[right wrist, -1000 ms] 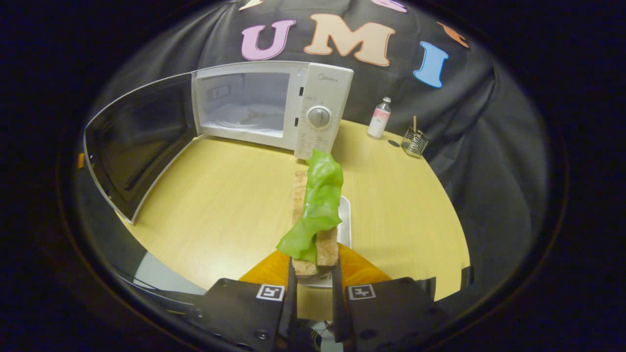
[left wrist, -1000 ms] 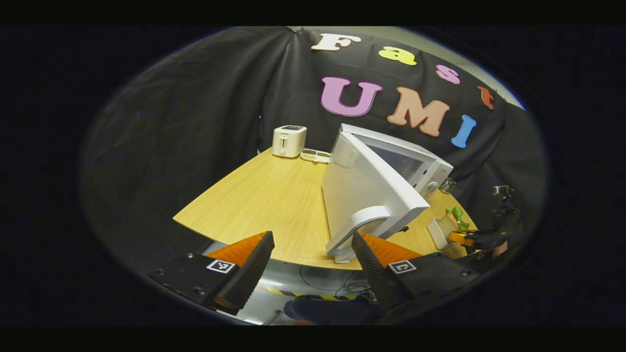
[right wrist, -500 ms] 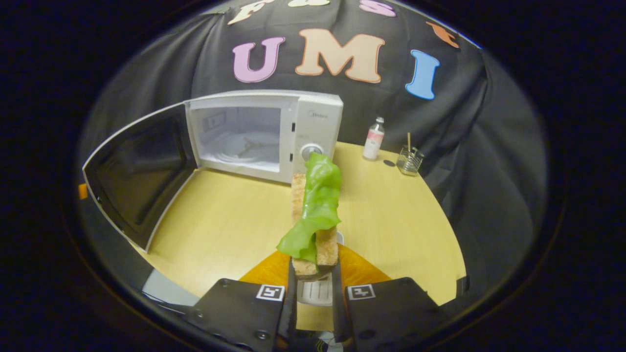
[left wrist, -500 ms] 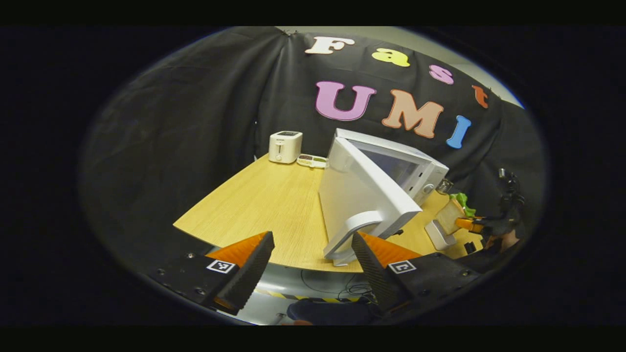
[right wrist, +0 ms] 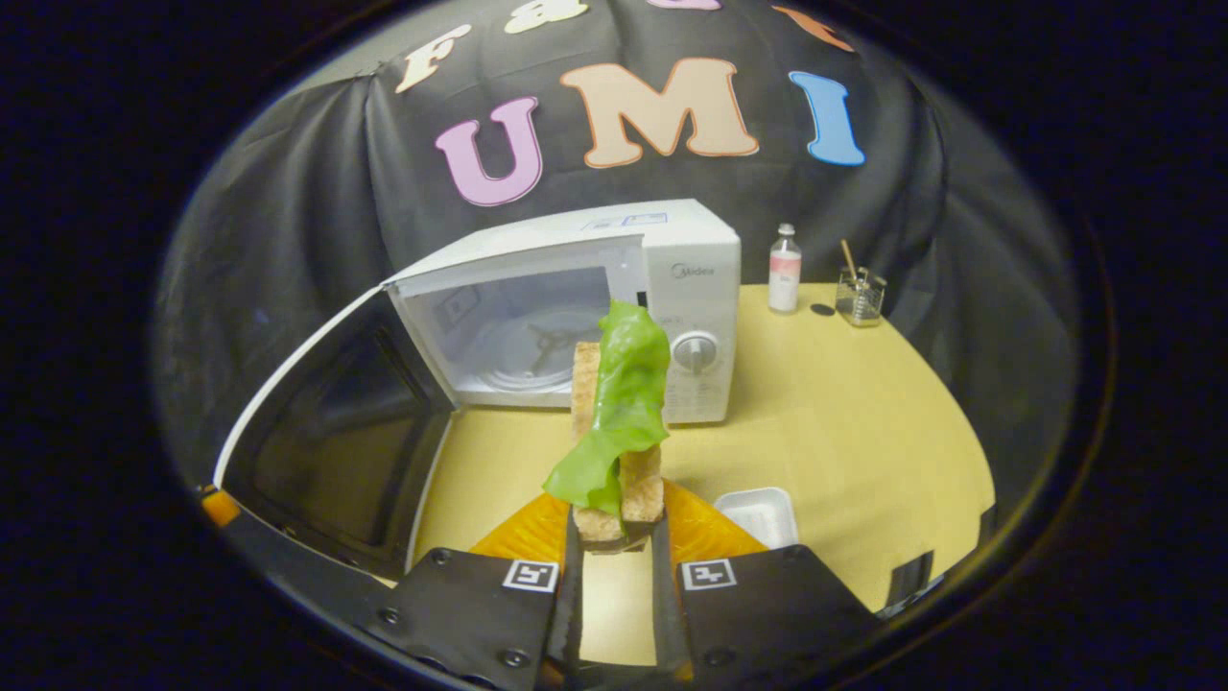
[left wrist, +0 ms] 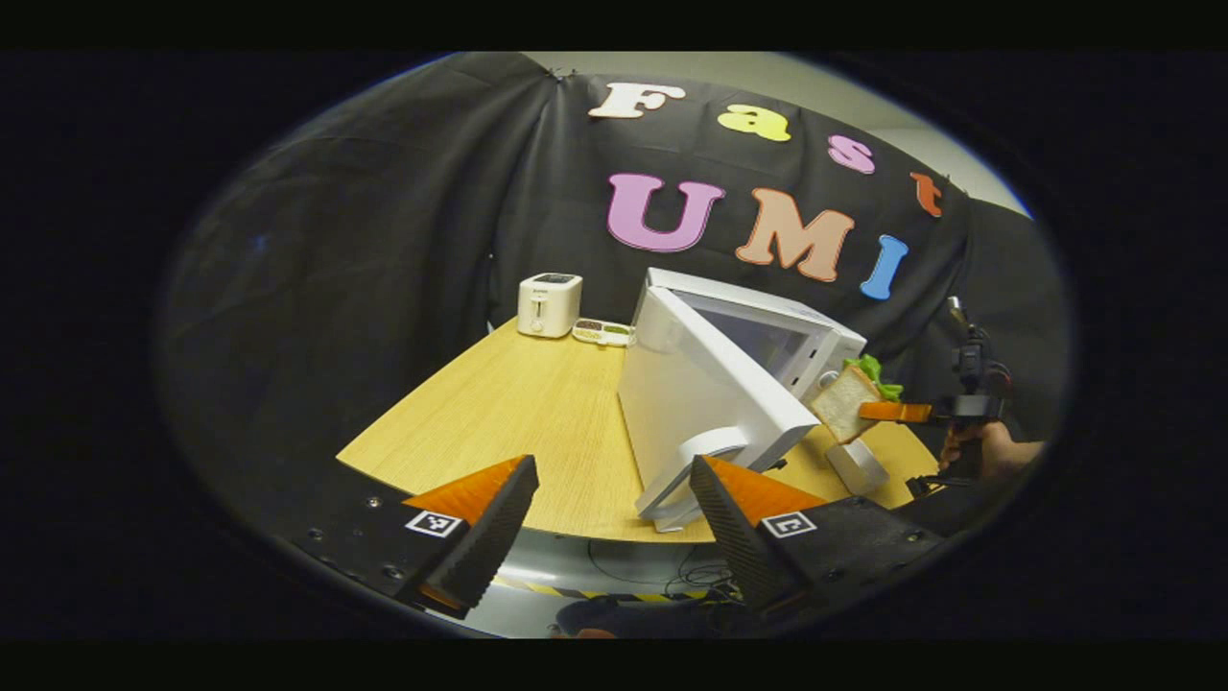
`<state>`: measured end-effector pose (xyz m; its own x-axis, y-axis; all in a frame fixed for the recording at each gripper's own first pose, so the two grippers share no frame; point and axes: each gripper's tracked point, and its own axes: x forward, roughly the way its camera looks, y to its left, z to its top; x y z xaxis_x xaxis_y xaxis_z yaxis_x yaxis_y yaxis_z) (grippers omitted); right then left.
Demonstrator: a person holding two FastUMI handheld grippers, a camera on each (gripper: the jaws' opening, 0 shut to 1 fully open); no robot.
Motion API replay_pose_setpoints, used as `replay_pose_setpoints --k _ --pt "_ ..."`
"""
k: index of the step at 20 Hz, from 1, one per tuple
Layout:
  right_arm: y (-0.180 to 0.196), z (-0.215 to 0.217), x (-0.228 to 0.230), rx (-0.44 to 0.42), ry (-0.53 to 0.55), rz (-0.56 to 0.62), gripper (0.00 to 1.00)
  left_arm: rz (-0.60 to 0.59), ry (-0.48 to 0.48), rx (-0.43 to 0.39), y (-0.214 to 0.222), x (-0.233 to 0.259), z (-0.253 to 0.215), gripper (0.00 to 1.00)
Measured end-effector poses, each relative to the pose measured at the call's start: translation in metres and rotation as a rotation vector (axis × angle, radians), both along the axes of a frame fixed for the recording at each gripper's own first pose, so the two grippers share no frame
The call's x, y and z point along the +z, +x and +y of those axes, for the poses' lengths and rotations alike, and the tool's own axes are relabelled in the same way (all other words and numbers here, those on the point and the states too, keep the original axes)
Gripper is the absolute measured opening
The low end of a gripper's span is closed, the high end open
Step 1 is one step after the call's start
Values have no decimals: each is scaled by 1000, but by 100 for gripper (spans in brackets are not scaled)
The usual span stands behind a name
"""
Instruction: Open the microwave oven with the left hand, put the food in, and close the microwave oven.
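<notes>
At the left, my left gripper (left wrist: 614, 518) has its fingers apart just before the handle of the microwave door (left wrist: 705, 403), so the door stands wide open. At the right, my right gripper (right wrist: 614, 566) is clamped on the sandwich (right wrist: 619, 422), upright, facing the open microwave (right wrist: 576, 307), well apart from it.
</notes>
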<state>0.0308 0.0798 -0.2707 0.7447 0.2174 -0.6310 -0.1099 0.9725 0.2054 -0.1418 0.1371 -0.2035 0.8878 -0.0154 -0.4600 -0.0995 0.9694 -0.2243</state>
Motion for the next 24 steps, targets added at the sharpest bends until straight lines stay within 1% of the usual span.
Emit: replay_pose_setpoints --k 1,2,3,4,6,7,8,9,10,11,12,13,14,15,17,20,21,24 --pt "3 8 -2 -9 17 11 32 -8 -3 -4 -2 2 2 95" --pt "8 18 -4 -15 38 22 27 -12 -5 -9 -2 1 3 97" --pt "11 29 -6 -21 62 32 27 -15 -5 -19 -3 1 4 97" --pt "13 41 -10 -24 90 46 32 -15 0 -26 -6 1 7 97" --pt "25 64 -16 -42 147 74 32 -16 11 -39 -10 -1 11 97" --pt "30 73 -18 -60 170 84 27 -20 13 -43 -12 1 12 97" --pt "35 80 -21 -81 190 94 27 -26 11 -40 -14 1 16 97" --pt "41 87 -24 -109 212 110 27 -25 2 -31 -16 1 18 97" --pt "46 97 -27 -141 245 134 32 -19 -10 -22 -20 -2 21 97" --pt "51 108 -30 -163 287 158 32 -13 -19 -11 -24 -4 24 97" --pt "57 119 -31 -177 318 174 28 -7 -23 2 -29 -7 28 97" --pt "66 128 -31 -190 338 182 32 -1 -25 15 -33 -8 32 97" --pt "72 135 -32 -205 355 190 32 4 -25 29 -33 -10 37 97" --pt "79 141 -34 -225 372 196 27 9 -23 41 -37 -12 42 97" --pt "93 150 -37 -273 403 208 27 14 -8 66 -45 -10 51 97" --pt "113 159 -37 -371 439 213 27 27 16 111 -58 -13 65 97" --pt "119 163 -39 -393 448 217 32 33 16 125 -63 -14 69 97" --pt "138 175 -42 -449 490 215 32 49 17 159 -74 -16 75 97"
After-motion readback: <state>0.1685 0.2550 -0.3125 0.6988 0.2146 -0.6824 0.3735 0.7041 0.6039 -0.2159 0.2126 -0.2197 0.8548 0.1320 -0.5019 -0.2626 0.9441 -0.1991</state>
